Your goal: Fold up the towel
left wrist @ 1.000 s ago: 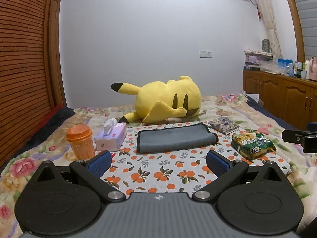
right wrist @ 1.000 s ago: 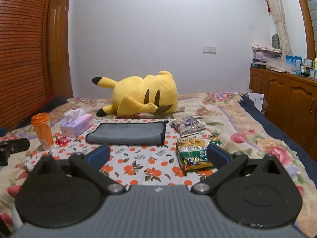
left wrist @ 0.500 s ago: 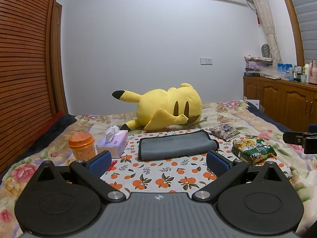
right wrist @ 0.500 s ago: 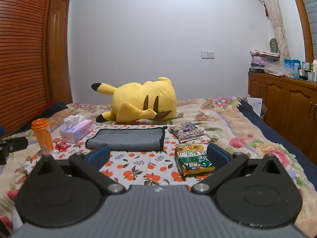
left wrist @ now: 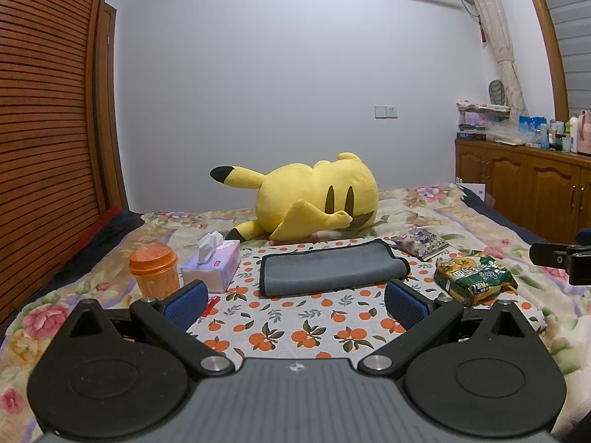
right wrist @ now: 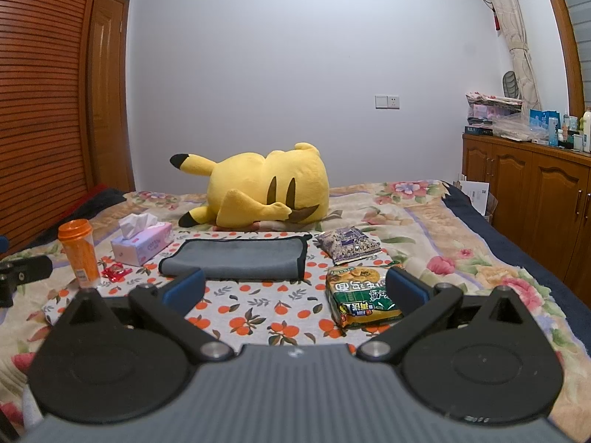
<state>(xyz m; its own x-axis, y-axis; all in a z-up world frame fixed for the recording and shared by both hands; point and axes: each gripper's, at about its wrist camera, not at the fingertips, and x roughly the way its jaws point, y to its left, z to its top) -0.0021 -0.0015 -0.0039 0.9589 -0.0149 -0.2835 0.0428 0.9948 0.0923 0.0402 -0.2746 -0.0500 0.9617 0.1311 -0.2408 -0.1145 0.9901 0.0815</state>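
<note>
Both my grippers, left (left wrist: pixel 293 304) and right (right wrist: pixel 295 289), gape wide and empty, well short of the towel (left wrist: pixel 330 267), which lies ahead on the bed, long axis crosswise, squarer to my left.
</note>
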